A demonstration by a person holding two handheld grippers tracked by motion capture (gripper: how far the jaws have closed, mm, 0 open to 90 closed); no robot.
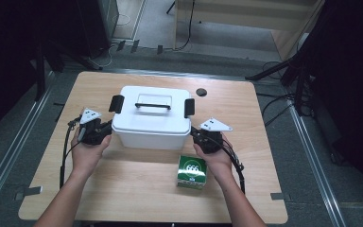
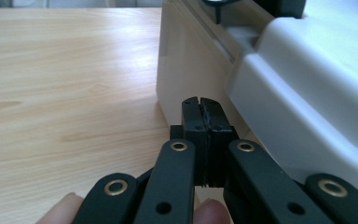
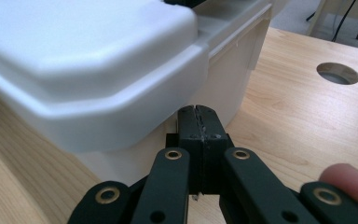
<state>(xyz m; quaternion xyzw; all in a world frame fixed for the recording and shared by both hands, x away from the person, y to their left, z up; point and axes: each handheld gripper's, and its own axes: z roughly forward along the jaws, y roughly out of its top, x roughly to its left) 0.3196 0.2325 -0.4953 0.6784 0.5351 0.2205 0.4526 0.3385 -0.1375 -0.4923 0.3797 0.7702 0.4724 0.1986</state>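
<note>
A white lidded storage box (image 1: 150,118) with a black handle and black side clips stands in the middle of the wooden table (image 1: 99,184). My left gripper (image 1: 108,128) is at the box's left side, its jaws shut with nothing between them. In the left gripper view the gripper's tips (image 2: 200,112) are close to the box wall (image 2: 186,70), under the lid's rim. My right gripper (image 1: 194,135) is at the box's right side, also shut and empty. In the right gripper view its tips (image 3: 196,120) sit just below the lid (image 3: 84,60), near the box wall.
A small green and white carton (image 1: 192,172) stands on the table in front of the box, by my right hand. A round hole (image 1: 201,92) is in the tabletop behind the box; it shows as the hole (image 3: 338,73) in the right gripper view. Cables trail from both grippers.
</note>
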